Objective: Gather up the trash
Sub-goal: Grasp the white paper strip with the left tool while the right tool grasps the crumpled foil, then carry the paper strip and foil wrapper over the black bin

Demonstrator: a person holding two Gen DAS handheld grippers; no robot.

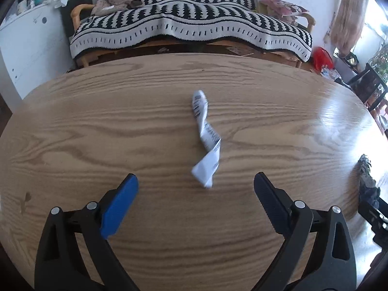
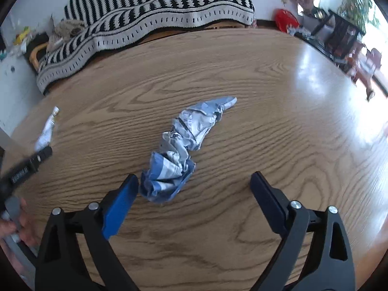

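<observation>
A twisted white paper receipt (image 1: 206,135) lies on the round wooden table (image 1: 97,133), its near end just ahead of my left gripper (image 1: 195,184), which is open and holds nothing. In the right wrist view a crumpled blue and white wrapper (image 2: 179,150) lies on the same table (image 2: 266,121). My right gripper (image 2: 194,181) is open around the wrapper's near end, and the blue left fingertip (image 2: 126,194) is close beside it. The receipt (image 2: 47,131) also shows at the left of that view, behind the other gripper's body (image 2: 26,167).
A bench with a black and white striped blanket (image 1: 189,24) stands behind the table. A white cabinet (image 1: 29,43) is at the left, a red bag (image 1: 321,57) and dark chairs at the right. A person's hand (image 2: 14,225) shows at the lower left.
</observation>
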